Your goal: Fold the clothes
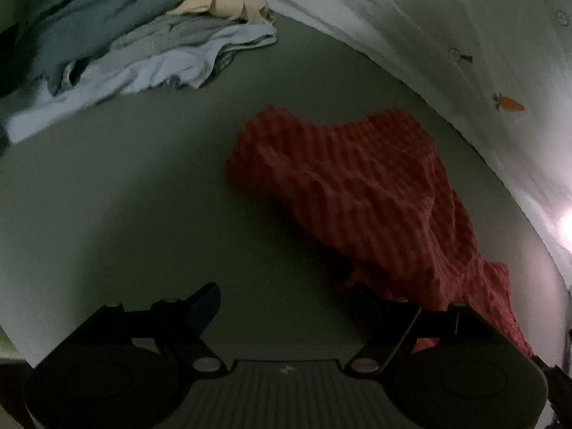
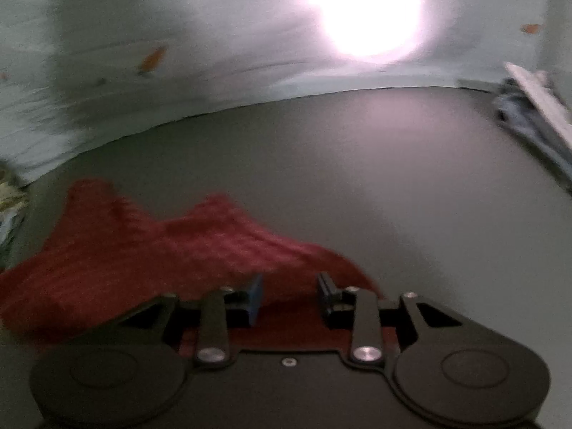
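Left wrist view shows the left hand-held gripper [image 1: 282,307] with its two fingers spread wide apart and nothing between them, over a plain grey-green tabletop [image 1: 143,196]. One red ribbed knit garment [image 1: 357,193] lies crumpled on that surface, ahead of this hand-held gripper and to its right; its near end runs down beside and partly behind the right-hand finger, and whether they touch is unclear. Farther ahead and to the left sits one loose pile of clothes [image 1: 143,43], in which four pieces can be counted: a teal one, a grey one, a pale blue-white one and a cream one on top. Beyond the red garment, along the far edge, hangs a white cloth backdrop [image 1: 447,18] printed with one small orange carrot [image 1: 511,103]. In the blurred right wrist view, the right hand-held gripper [image 2: 290,298] has its two fingers partly apart, not pressed on anything; the red garment [image 2: 143,254] lies under and behind them, spreading ahead to the left, with a little of it showing in the gap. One bright glare [image 2: 364,7] washes out the backdrop ahead, and at far right lies a pale blue piece of cloth [image 2: 529,121].
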`<state>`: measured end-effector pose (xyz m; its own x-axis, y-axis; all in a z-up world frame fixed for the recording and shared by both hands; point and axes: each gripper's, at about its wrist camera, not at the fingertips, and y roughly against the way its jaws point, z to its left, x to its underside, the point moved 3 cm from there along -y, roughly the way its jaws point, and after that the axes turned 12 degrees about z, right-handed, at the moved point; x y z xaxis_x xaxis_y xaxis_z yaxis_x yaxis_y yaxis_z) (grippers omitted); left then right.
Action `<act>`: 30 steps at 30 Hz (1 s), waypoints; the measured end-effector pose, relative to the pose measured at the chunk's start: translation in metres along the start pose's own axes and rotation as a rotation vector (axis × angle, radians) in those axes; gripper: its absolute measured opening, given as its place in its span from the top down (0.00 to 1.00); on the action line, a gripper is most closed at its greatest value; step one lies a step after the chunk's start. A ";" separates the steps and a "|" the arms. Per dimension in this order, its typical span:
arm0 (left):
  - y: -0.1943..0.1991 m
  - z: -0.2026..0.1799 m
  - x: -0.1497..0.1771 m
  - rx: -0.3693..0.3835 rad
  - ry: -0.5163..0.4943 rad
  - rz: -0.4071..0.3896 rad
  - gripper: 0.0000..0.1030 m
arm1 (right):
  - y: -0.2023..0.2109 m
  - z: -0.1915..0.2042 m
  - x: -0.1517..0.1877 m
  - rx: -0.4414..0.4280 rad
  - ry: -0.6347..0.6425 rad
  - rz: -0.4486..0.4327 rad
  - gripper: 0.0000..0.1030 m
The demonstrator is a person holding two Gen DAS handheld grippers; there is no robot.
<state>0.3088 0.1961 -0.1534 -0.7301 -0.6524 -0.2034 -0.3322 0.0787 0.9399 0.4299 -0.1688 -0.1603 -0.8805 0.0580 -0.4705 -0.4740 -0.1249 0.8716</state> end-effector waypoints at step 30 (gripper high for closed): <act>-0.089 -0.029 -0.130 0.020 0.057 -0.014 0.90 | -0.145 0.165 -0.096 -0.265 0.327 0.118 0.99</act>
<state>0.4502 0.2522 -0.2026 -0.6901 -0.6956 -0.1997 -0.3540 0.0838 0.9315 0.5822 0.0076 -0.2188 -0.8590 -0.2836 -0.4262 -0.3145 -0.3646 0.8764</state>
